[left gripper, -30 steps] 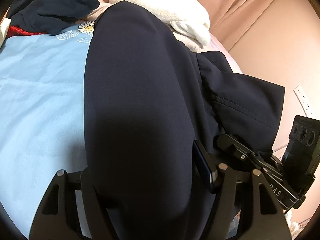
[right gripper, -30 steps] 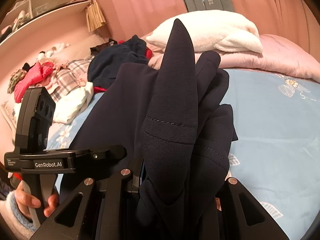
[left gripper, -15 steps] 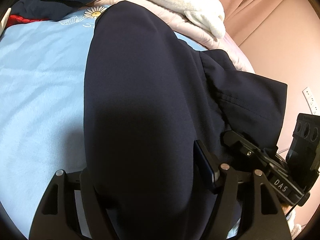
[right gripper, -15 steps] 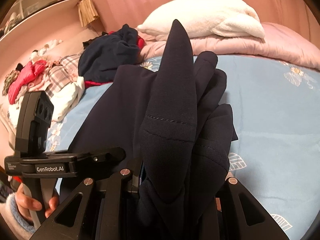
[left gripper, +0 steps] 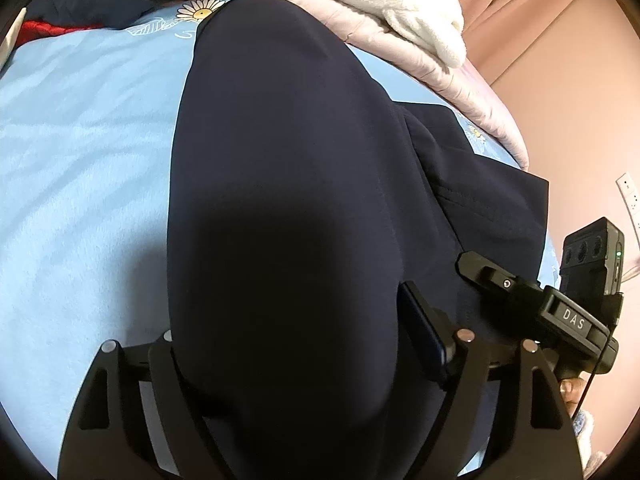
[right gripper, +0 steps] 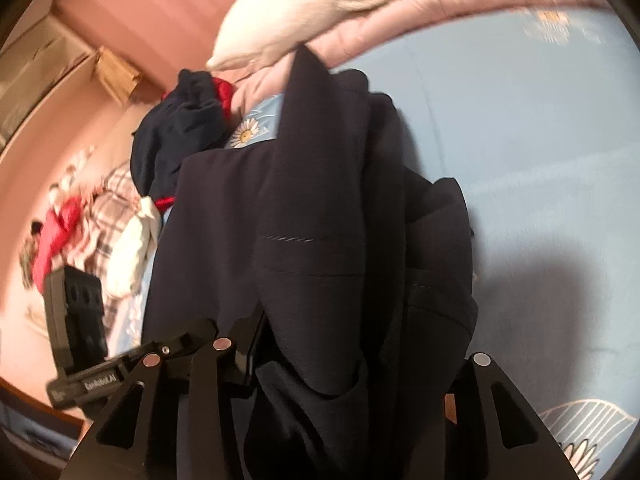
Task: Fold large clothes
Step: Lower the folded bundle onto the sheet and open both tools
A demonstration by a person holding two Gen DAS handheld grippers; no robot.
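A large navy garment point(left gripper: 288, 152) is spread lengthwise on the light blue bedsheet point(left gripper: 80, 168). Its near end bulges up between the fingers of my left gripper point(left gripper: 288, 320), whose jaws are opening. The blue pad point(left gripper: 424, 332) on the right finger shows beside the cloth, while the left finger is partly covered. In the right wrist view a bunched, folded part of the same garment point(right gripper: 320, 220) stands between the fingers of my right gripper point(right gripper: 360, 344). Those jaws are also opening, and a gap shows at the right finger point(right gripper: 484, 376).
A white fluffy blanket point(left gripper: 400, 4) lies on a pink quilt point(left gripper: 460, 76) at the head of the bed. Loose clothes, navy, red and plaid, are piled at the bed's left side point(right gripper: 120, 200). A hand point(left gripper: 572, 392) shows under the other gripper's black body point(left gripper: 568, 320).
The right wrist view has rolled, so the bed now appears tilted, and it has sunk toward the sheet. Both pairs of fingers stand wider around the navy cloth.
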